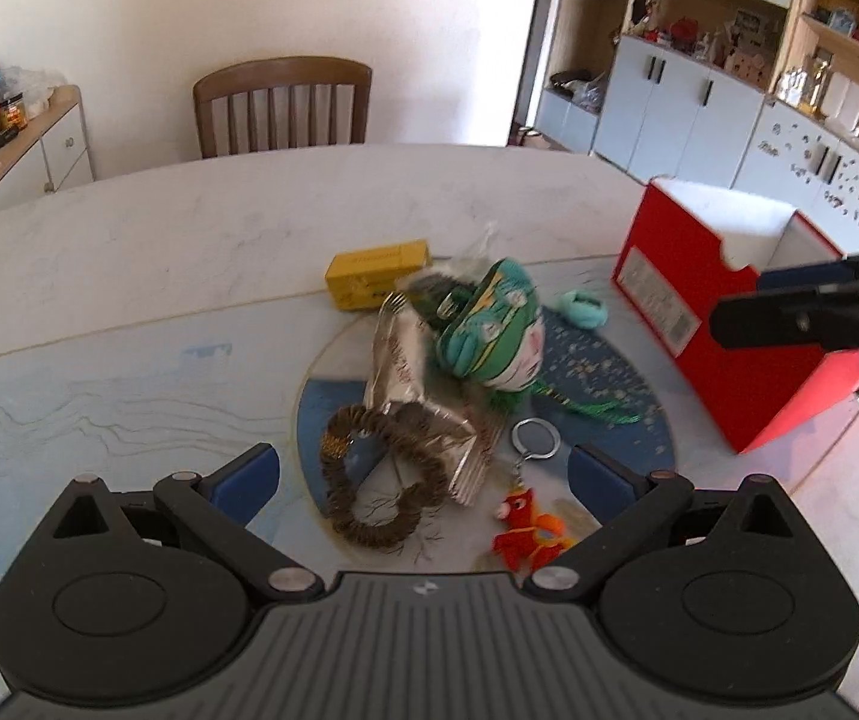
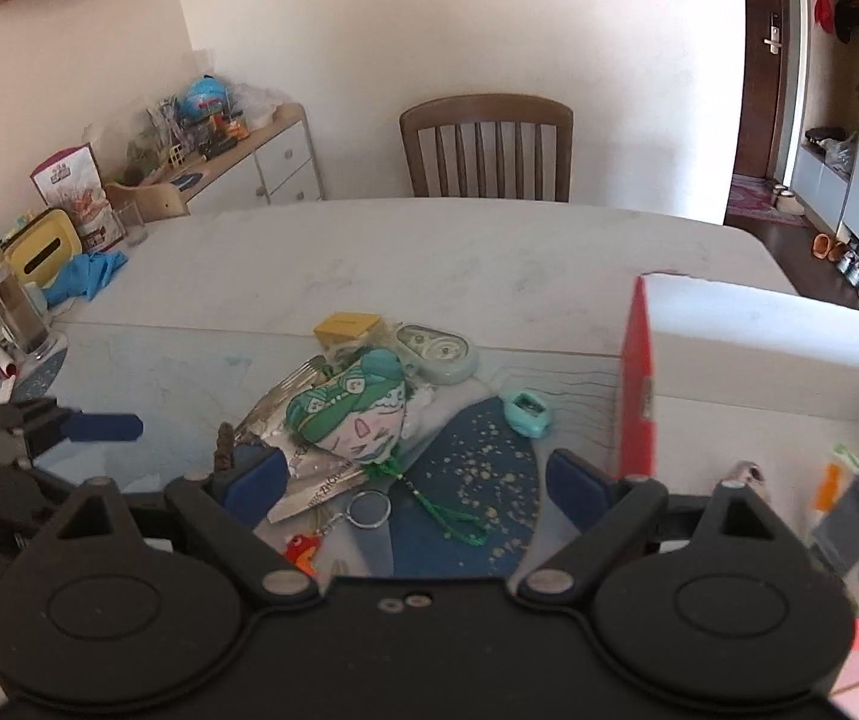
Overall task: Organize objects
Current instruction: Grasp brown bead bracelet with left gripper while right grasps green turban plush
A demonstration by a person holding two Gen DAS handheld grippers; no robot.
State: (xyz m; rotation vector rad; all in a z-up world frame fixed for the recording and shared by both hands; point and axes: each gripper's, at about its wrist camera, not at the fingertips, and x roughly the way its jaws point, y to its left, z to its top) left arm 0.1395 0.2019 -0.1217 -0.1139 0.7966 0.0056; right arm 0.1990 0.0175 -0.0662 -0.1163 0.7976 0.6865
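A pile lies mid-table: a green-and-white sachet doll (image 1: 492, 327) (image 2: 351, 411) on a silver foil packet (image 1: 414, 396) (image 2: 303, 468), a brown hair tie (image 1: 369, 480), a red keychain toy (image 1: 528, 531) (image 2: 300, 552) with ring (image 1: 535, 438) (image 2: 369, 507), a yellow box (image 1: 378, 273) (image 2: 348, 327), and a small teal item (image 1: 579, 306) (image 2: 526, 414). My left gripper (image 1: 423, 480) is open and empty above the hair tie. My right gripper (image 2: 414, 483) is open and empty, beside the red box (image 1: 723, 324) (image 2: 636, 390).
The red box is open with white inner walls and holds a few small items (image 2: 849, 516). A mint oval case (image 2: 438, 351) lies behind the pile. A wooden chair (image 1: 282, 105) (image 2: 486, 147) stands at the table's far side. Clutter (image 2: 27, 276) sits at the table's left end.
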